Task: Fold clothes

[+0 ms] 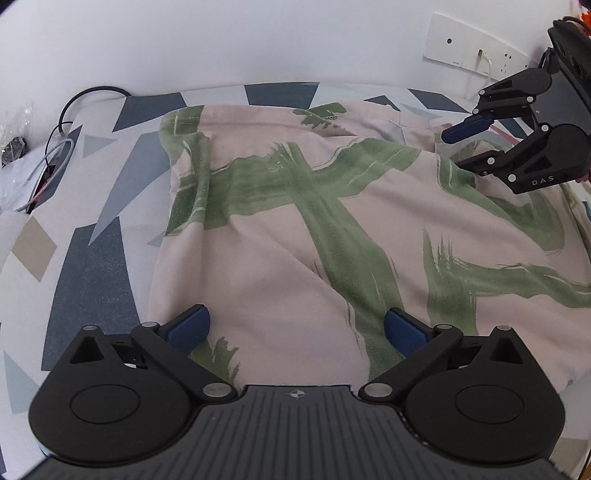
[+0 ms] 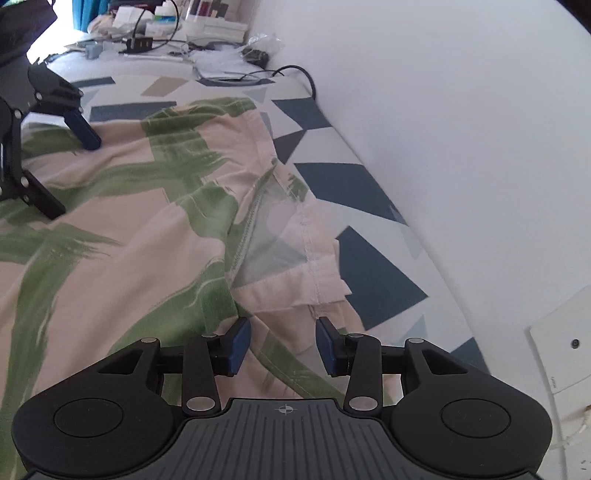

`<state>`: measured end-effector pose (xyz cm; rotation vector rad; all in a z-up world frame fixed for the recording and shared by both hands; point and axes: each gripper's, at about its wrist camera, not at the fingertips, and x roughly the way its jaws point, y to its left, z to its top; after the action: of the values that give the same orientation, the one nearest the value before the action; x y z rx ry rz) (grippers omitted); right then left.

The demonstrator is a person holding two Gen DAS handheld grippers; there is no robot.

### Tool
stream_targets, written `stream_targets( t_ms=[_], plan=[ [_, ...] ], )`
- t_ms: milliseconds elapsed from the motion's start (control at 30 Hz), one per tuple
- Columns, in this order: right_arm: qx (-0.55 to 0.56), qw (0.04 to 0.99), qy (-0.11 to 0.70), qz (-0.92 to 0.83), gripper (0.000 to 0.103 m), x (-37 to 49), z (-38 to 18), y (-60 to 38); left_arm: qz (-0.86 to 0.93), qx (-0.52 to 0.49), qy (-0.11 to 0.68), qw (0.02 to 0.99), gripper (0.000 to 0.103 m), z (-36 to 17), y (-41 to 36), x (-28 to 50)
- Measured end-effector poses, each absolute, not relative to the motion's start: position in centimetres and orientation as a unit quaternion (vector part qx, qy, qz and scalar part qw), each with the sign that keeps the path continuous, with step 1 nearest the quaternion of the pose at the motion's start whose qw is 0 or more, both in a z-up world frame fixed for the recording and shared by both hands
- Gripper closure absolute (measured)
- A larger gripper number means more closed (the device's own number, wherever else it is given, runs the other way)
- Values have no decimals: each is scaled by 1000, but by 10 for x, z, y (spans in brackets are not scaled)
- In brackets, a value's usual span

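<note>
A pale pink garment (image 1: 295,229) with broad green brush strokes lies spread and rumpled on a bed sheet (image 1: 92,258) with blue and grey triangles. My left gripper (image 1: 295,328) is open, its blue pads wide apart just above the garment's near part. My right gripper (image 2: 282,347) is open over a stitched hem and sleeve end (image 2: 306,280) of the same garment (image 2: 122,240). The right gripper also shows in the left wrist view (image 1: 476,142) at the far right edge of the cloth. The left gripper shows in the right wrist view (image 2: 70,166) at far left.
A white wall (image 2: 461,129) runs along the bed's far side, with a socket plate (image 1: 476,44) on it. Cables (image 1: 66,122) and clutter lie at the bed's end; a desk with papers and boxes (image 2: 166,29) stands beyond.
</note>
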<state>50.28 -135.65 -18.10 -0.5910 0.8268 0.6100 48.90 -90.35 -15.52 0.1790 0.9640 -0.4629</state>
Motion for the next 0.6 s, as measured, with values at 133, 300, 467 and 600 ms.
stream_targets(
  t_ms=[133,300,467,600],
  plan=[
    [-277,814,404,313,66,508,-188,-1354,-221,92,447,862,0,-157,-904,486],
    [-236,809,426,329,93,512,-188,-1361,-233,102,437,863,0,-158,-904,485],
    [-202,814,432,332,101,511,-183,-1369,-235,103,434,864,0,-160,-903,484],
    [-156,840,419,308,101,517,-172,-1387,-234,103,433,864,0,-161,-903,483]
  ],
)
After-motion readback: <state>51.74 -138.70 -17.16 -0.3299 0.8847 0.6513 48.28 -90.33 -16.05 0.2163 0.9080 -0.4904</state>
